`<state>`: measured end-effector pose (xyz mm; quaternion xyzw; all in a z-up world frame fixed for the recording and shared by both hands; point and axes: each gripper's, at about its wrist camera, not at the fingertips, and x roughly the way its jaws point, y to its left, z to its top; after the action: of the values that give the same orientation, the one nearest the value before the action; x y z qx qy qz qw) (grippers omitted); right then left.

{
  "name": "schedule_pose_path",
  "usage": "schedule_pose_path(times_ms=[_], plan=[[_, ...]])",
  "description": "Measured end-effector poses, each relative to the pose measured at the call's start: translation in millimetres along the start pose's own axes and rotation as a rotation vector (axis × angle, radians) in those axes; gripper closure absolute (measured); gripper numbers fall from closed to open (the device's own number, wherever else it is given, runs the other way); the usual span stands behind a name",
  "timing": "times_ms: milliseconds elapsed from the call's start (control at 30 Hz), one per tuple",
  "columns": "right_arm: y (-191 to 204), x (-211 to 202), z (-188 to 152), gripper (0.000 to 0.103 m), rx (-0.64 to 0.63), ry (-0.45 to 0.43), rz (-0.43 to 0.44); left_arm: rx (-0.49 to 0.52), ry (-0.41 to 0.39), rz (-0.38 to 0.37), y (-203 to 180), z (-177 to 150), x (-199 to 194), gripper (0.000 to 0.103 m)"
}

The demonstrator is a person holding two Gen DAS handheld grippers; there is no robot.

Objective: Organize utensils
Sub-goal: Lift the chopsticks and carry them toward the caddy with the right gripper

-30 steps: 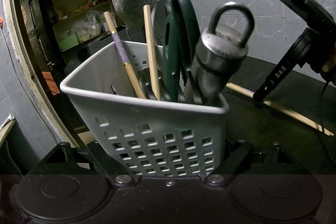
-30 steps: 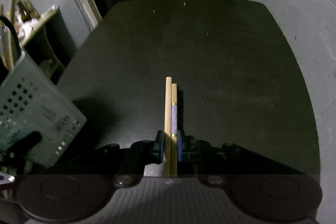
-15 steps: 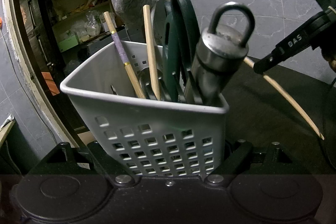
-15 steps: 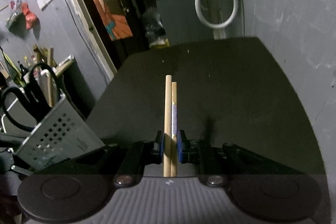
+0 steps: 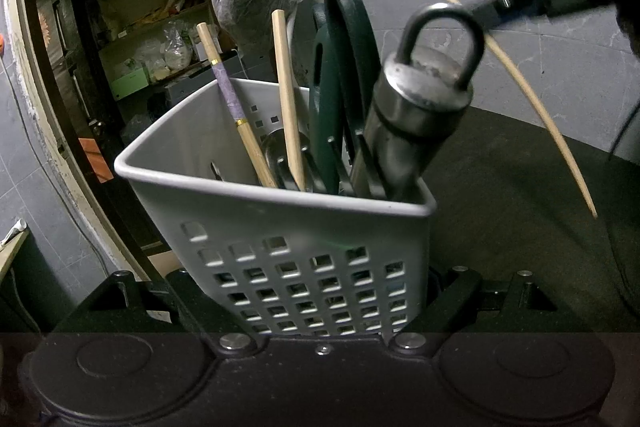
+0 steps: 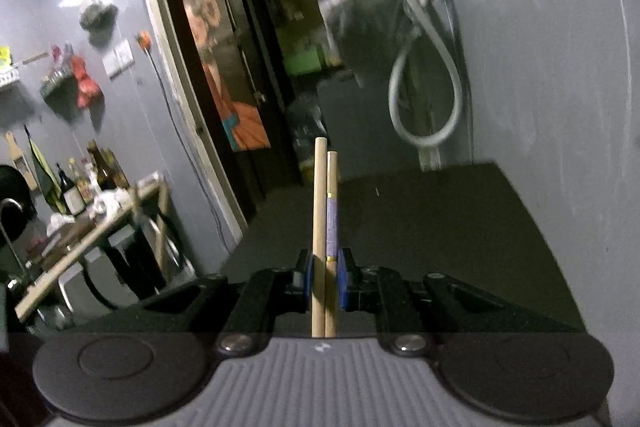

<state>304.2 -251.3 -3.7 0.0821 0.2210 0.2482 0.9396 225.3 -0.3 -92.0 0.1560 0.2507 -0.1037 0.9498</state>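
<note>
Chopsticks (image 6: 325, 227) sit pinched in the right gripper (image 6: 325, 279) above the table (image 6: 460, 227); the left gripper's (image 5: 316, 307) jaws clasp a utensil basket (image 5: 280, 227).

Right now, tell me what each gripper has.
Left gripper: closed on the basket.
Right gripper: closed on two chopsticks.

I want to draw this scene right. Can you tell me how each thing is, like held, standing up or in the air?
Basket: tilted, gripped by the left gripper.
Two chopsticks in the basket: leaning, ends up.
Green scissors: handles up, in the basket.
Metal tool with ring: leaning in the basket.
Chopstick pair: side by side, clamped in the right gripper, in the air.
</note>
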Motion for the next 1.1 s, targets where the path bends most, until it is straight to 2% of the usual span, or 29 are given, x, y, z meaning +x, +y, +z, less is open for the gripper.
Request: schedule_pose_path(times_ms=[233,433,600,733,867,1100], plan=[[23,-10,48,0.088,-0.033,-0.163,0.069,0.001,-0.002,0.000,-1,0,0,0.016],[49,-7,95,0.088,-0.046,-0.313,0.184,0.000,-0.007,0.002,-2,1,0,0.016],[72,5,115,0.088,-0.044,-0.390,0.277,-0.004,-0.012,0.007,-3,1,0,0.016],[87,19,117,0.088,-0.016,-0.418,0.335,-0.005,-0.015,0.009,-5,-1,-1,0.016],[95,35,107,0.088,0.019,-0.406,0.373,0.004,-0.019,0.016,-7,-2,-1,0.016],[102,55,82,0.088,-0.014,-0.322,0.389,-0.006,-0.021,0.018,-9,-4,-1,0.016]])
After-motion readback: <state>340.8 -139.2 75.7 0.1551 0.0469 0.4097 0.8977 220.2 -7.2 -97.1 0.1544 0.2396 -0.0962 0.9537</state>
